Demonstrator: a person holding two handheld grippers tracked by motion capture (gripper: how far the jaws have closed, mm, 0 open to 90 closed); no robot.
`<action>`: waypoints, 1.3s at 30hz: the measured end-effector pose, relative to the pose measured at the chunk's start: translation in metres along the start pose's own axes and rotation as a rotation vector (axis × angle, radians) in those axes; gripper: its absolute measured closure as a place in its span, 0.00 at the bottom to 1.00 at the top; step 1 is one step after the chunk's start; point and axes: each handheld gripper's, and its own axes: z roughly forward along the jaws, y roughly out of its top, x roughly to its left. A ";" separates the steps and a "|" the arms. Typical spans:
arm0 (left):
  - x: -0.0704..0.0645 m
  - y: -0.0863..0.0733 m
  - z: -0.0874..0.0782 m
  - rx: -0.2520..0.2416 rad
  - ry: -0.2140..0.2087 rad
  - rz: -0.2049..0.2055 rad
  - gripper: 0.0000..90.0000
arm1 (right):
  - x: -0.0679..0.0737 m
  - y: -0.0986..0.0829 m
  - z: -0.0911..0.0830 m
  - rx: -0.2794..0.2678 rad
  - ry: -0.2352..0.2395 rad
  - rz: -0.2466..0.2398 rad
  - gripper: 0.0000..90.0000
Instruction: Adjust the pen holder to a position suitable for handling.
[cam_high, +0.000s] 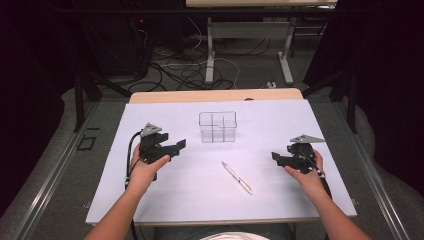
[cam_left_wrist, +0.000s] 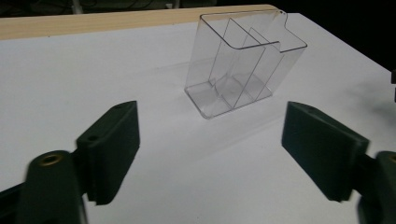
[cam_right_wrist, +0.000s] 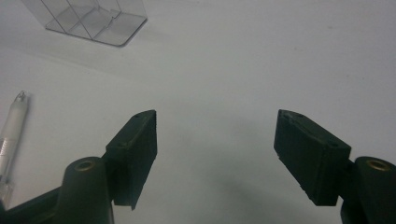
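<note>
A clear plastic organiser box (cam_high: 218, 127) with inner dividers stands upright on the white table sheet (cam_high: 165, 195), toward the back middle. A white pen (cam_high: 237, 177) lies flat in front of it, slightly right of centre. My left gripper (cam_high: 178, 146) is held at the left, jaws wide apart and empty, pointing at the box (cam_left_wrist: 243, 65). My right gripper (cam_high: 276, 158) sits at the right, open and empty, its jaws aimed left over bare sheet. In the right gripper view the pen (cam_right_wrist: 10, 135) lies at the left edge and the box's base (cam_right_wrist: 88, 18) shows at the top.
The white sheet covers a wooden table whose back edge (cam_high: 215, 95) shows behind the box. Beyond the table lie floor cables (cam_high: 185, 70) and the legs of another desk (cam_high: 210, 50). Dark curtains flank both sides.
</note>
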 end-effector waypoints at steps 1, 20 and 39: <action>0.001 -0.001 -0.002 0.001 -0.006 0.001 0.17 | 0.001 0.000 0.000 0.004 -0.002 -0.003 0.34; 0.010 -0.023 -0.007 -0.037 0.054 -0.012 0.00 | 0.025 0.013 0.007 0.059 0.092 -0.086 0.41; 0.019 -0.029 -0.008 -0.044 0.075 -0.037 0.00 | 0.070 0.044 0.023 0.195 0.245 -0.191 0.45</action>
